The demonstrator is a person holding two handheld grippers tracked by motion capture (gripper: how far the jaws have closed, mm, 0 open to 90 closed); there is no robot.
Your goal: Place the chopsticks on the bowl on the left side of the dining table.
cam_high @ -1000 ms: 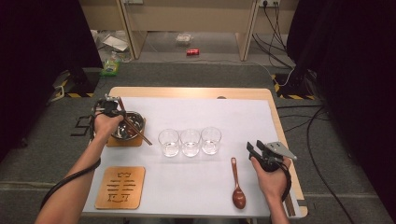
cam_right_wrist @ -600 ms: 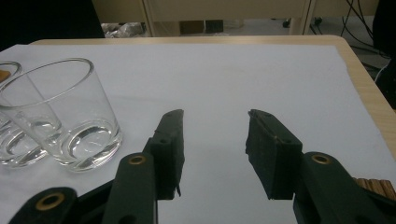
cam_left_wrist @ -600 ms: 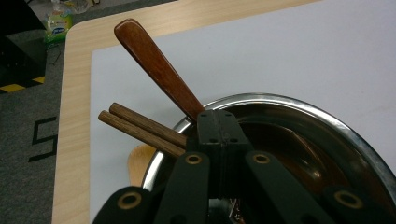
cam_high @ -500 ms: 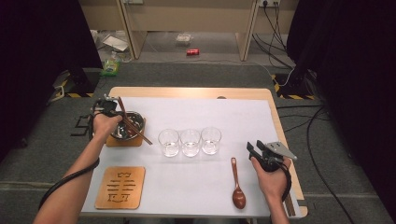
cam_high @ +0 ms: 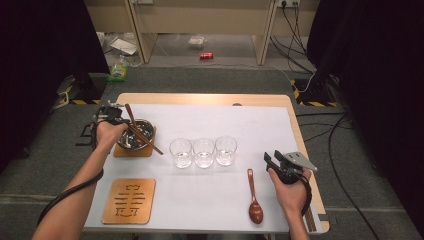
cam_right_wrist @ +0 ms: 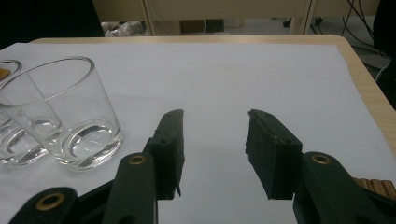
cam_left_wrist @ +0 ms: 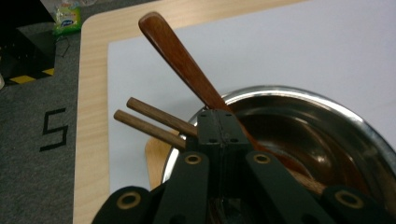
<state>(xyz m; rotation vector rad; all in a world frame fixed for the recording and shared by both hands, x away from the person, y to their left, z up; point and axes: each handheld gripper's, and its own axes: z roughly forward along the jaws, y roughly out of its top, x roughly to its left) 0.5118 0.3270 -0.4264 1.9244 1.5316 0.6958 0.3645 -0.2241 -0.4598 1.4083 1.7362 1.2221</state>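
A steel bowl point(cam_high: 150, 129) stands on a wooden coaster point(cam_high: 131, 151) at the table's left, with a pair of chopsticks point(cam_high: 151, 144) laid across it. A wooden spoon point(cam_high: 129, 112) leans in it, handle up. My left gripper point(cam_high: 111, 116) is at the bowl's left rim. In the left gripper view its jaws point(cam_left_wrist: 218, 122) are shut with no gap. The spoon handle point(cam_left_wrist: 177, 56) rises from behind their tips, the chopsticks point(cam_left_wrist: 149, 123) poke out to their left, and the bowl point(cam_left_wrist: 317, 100) lies beyond. My right gripper point(cam_high: 270, 157) point(cam_right_wrist: 215, 114) rests open and empty at the right.
Three clear glasses point(cam_high: 180, 152) point(cam_high: 203, 151) point(cam_high: 226, 149) stand in a row at mid-table; the nearest glass point(cam_right_wrist: 60, 112) is left of my right gripper. A second wooden spoon point(cam_high: 254, 200) lies beside the right hand. An empty carved coaster point(cam_high: 129, 201) sits front left.
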